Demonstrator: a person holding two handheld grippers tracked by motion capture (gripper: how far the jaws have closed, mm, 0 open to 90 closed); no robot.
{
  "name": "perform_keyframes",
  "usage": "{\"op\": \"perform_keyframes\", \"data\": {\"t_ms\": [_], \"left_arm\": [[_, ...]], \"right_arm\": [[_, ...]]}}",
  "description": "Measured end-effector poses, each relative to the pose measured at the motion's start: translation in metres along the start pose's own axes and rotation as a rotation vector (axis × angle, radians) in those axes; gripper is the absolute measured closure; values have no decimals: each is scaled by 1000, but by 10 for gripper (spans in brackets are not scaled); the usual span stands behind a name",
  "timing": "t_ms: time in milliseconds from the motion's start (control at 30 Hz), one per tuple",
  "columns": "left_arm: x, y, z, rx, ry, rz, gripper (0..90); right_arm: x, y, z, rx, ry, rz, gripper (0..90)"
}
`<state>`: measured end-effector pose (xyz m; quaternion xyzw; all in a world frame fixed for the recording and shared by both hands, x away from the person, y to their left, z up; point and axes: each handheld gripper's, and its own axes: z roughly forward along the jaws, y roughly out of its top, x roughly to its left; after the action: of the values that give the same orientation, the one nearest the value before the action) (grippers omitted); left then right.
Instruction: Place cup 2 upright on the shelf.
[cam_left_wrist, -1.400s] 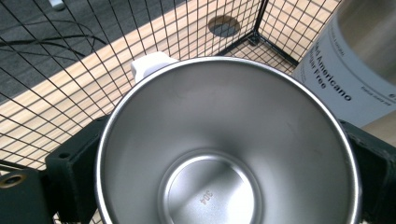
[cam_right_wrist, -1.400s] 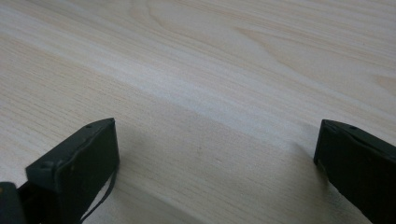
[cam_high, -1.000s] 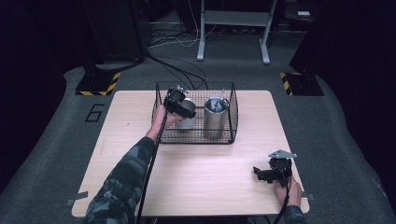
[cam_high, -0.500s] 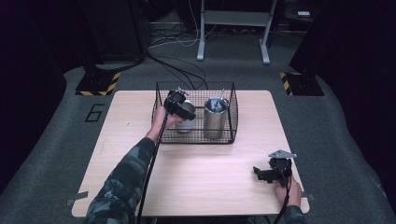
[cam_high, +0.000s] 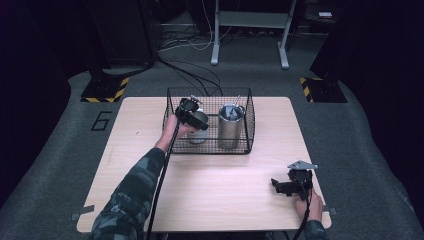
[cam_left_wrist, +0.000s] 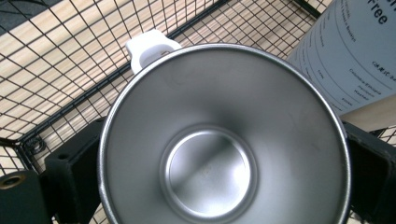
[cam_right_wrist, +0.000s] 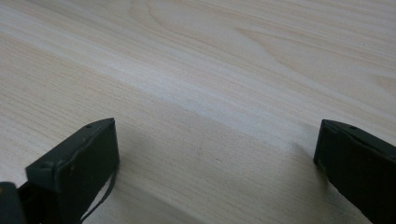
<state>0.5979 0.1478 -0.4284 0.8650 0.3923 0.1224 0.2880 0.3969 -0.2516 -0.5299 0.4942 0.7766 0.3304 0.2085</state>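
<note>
A steel cup (cam_high: 199, 125) is in my left gripper (cam_high: 191, 112), held within the left half of a black wire basket (cam_high: 210, 151). In the left gripper view I look straight down into the cup (cam_left_wrist: 210, 140), and my left gripper (cam_left_wrist: 222, 179) has its jaws pressed against the cup's two sides. A white tab (cam_left_wrist: 150, 45) sticks out behind the cup's rim. A tall metal canister (cam_high: 230, 125) stands in the basket's right half, and its printed side (cam_left_wrist: 355, 56) shows close by. My right gripper (cam_high: 286, 186) rests open near the table's front right, with bare wood between its jaws (cam_right_wrist: 215, 158).
The light wooden table (cam_high: 210, 190) has bare room in front of the basket. Cables and a metal stand (cam_high: 250, 30) are on the dark floor beyond the table's far edge.
My left gripper has sunk a little lower into the basket with the cup. The right gripper has not moved.
</note>
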Motion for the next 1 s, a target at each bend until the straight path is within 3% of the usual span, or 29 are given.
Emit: {"op": "perform_keyframes", "data": {"t_ms": [167, 200, 267, 467, 1000], "left_arm": [[1, -2, -1, 15, -10, -9, 53], [1, -2, -2, 7, -14, -15, 51], [1, -2, -3, -1, -25, -21, 36], [-2, -1, -9, -16, -10, -27, 3], [-8, 1, -49, -108, -13, -21, 3]], "right_arm": [[0, 0, 0, 0, -2, 5, 0], [-1, 0, 0, 3, 0, -14, 0], [0, 0, 0, -1, 0, 0, 0], [0, 0, 0, -2, -2, 1, 0], [0, 0, 0, 0, 0, -5, 0]]}}
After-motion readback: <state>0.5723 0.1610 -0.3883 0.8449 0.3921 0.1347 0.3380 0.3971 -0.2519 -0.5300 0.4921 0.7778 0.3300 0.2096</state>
